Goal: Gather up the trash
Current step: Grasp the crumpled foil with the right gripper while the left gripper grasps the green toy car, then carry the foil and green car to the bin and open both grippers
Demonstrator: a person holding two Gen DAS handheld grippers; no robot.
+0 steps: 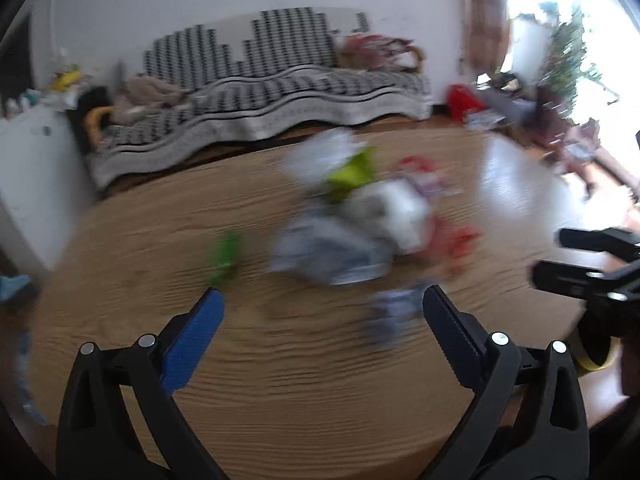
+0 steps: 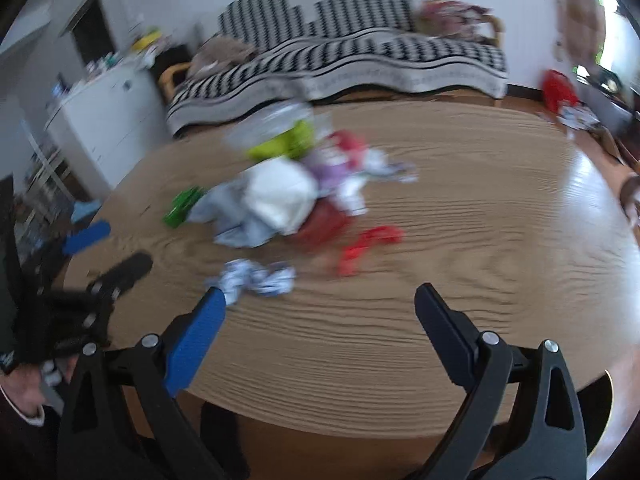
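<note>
Hovering above the oval wood-grain surface (image 2: 480, 240), the left claw (image 1: 322, 308) and right claw (image 2: 318, 306) both stand spread wide with nothing between their fingers. A blurred heap of crumpled paper and plastic trash (image 2: 288, 192) lies mid-surface, ahead of both claws. One crumpled blue-and-white wrapper (image 2: 256, 278) lies apart, nearest the right claw's blue finger (image 2: 192, 344).
</note>
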